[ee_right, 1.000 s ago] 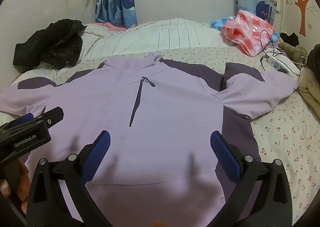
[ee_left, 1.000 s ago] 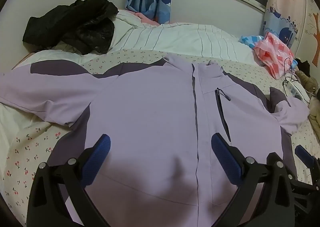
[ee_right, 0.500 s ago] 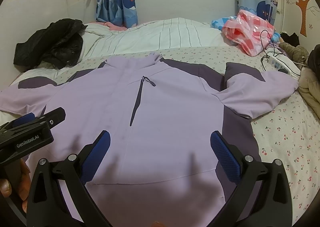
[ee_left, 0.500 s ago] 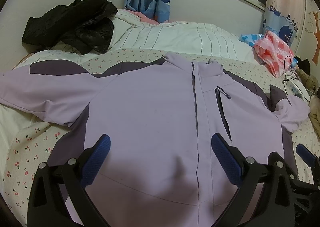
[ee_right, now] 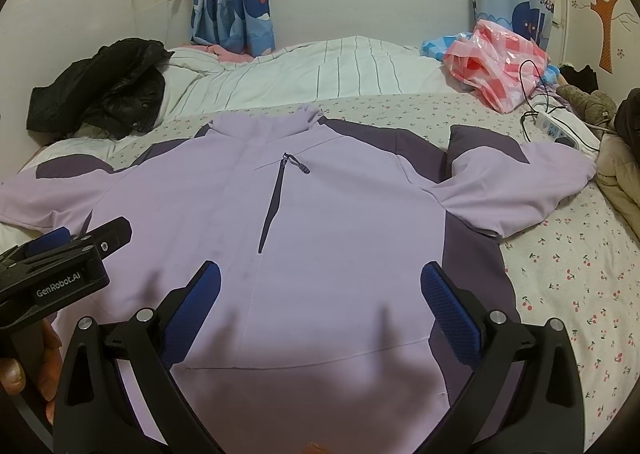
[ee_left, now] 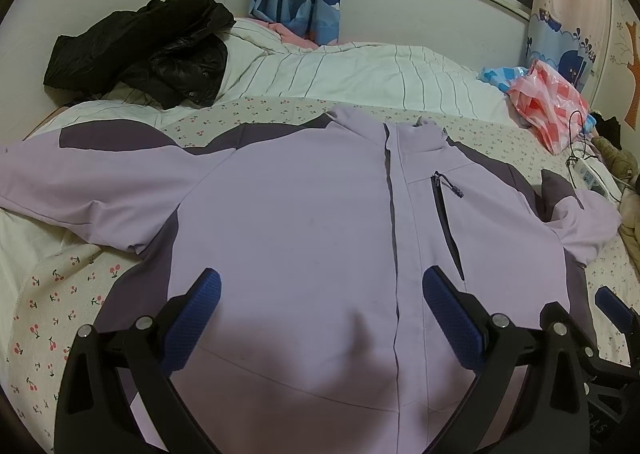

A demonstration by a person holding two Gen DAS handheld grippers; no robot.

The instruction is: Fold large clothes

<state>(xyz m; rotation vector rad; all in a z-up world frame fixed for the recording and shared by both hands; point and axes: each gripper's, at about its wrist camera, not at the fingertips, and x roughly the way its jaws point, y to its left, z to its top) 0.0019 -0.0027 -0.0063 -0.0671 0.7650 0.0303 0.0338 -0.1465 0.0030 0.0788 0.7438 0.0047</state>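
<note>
A large lilac jacket [ee_left: 304, 221] [ee_right: 340, 213] with dark purple panels lies front up and spread flat on the bed, zipped, collar toward the far side. Its left sleeve [ee_left: 80, 177] stretches out to the left; the right sleeve [ee_right: 516, 185] is bent back on itself at the right. My left gripper [ee_left: 320, 310] hovers open above the jacket's lower middle, nothing between its blue pads. My right gripper [ee_right: 320, 306] hangs open over the lower hem area, equally empty. The left gripper's body [ee_right: 60, 266], held by a hand, shows at the left of the right wrist view.
A black jacket [ee_left: 148, 49] is heaped at the far left on a white striped duvet [ee_left: 360, 69]. A pink checked plastic bag [ee_right: 500, 61] and a white power strip [ee_right: 560, 129] with cable lie far right. Cherry-print sheet [ee_right: 568, 274] shows beside the jacket.
Both views have drifted only slightly; the grippers stay open above the jacket and the jacket has not moved.
</note>
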